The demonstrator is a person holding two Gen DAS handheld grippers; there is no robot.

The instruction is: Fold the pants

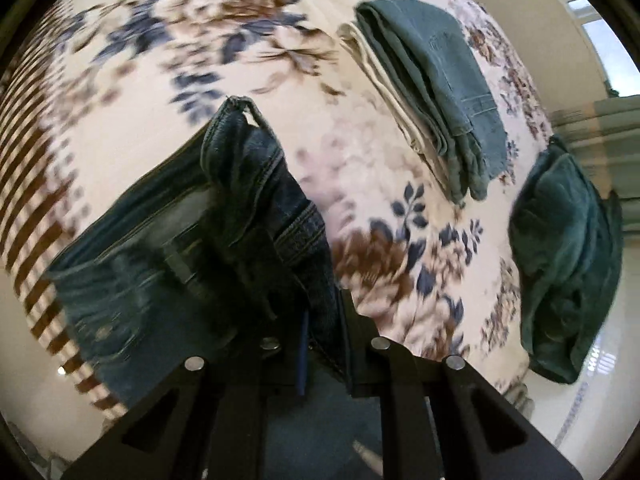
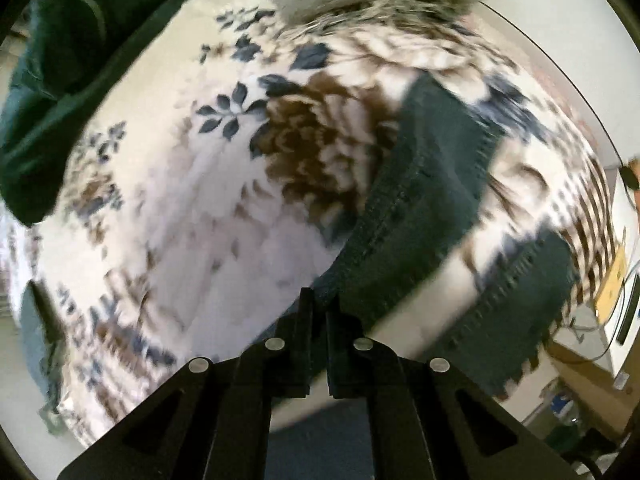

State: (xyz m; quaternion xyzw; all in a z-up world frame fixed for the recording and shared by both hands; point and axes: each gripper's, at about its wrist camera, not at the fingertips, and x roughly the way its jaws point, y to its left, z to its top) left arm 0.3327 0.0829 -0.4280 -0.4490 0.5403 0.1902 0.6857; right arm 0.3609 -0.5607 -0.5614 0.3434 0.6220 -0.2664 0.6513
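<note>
The left gripper (image 1: 320,312) is clamped on thick blue denim, the jeans (image 1: 240,216) hanging from its jaws above the bed (image 1: 168,48). The right gripper (image 2: 319,312) pinches a stitched hem of the same jeans (image 2: 420,200), jaws nearly together. The bedspread is soft, cream, with brown and navy flowers. Folded pants (image 1: 432,80) lie stacked nearby; a dark green heap (image 1: 568,264) sits at the edge.

jeans (image 1: 256,208): held up over the blanket (image 1: 160,60), at the left
folded stack (image 1: 436,92): laid on the blanket, right of the jeans
crumpled garment (image 1: 568,264): placed at the blanket's right edge
</note>
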